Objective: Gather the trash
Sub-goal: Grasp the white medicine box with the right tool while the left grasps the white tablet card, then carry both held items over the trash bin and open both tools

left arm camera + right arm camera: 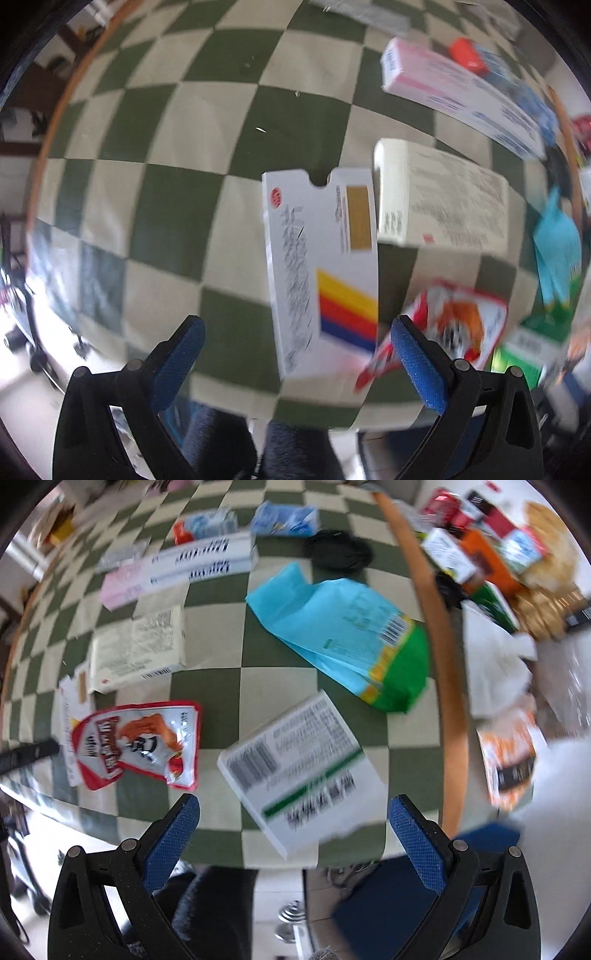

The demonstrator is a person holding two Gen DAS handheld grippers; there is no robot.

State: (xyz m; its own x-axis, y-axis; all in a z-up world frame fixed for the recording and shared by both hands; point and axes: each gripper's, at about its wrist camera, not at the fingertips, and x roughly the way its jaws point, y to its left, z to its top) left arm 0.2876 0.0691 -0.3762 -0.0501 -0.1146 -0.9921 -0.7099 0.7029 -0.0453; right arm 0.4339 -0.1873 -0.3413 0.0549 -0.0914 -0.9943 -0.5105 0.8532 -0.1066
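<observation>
The checkered table [221, 657] is still carrying nearly all of its litter, so the collecting is looking barely begun, though a heap of packets [491, 550] is lying past the table's orange rim on the far right, and the blur is making it hard to say whether that heap is gathered trash. Largest on the cloth, the blue and green bag [343, 635] is lying flat right of centre, with the long pink and white box [173, 568] lying far left of it. Nearer, the cream box [136, 646] is sitting on the left, and the white box with a green stripe [303, 760] is lying just beyond the right gripper [293, 823], whose jaws are standing wide apart and holding nothing. The red snack pouch [136, 742] is lying to the near left. The left gripper [295, 347] is likewise gaping wide and empty, hovering near the flat white carton with coloured stripes [325, 273], which is reaching down between its fingers without touching them.
</observation>
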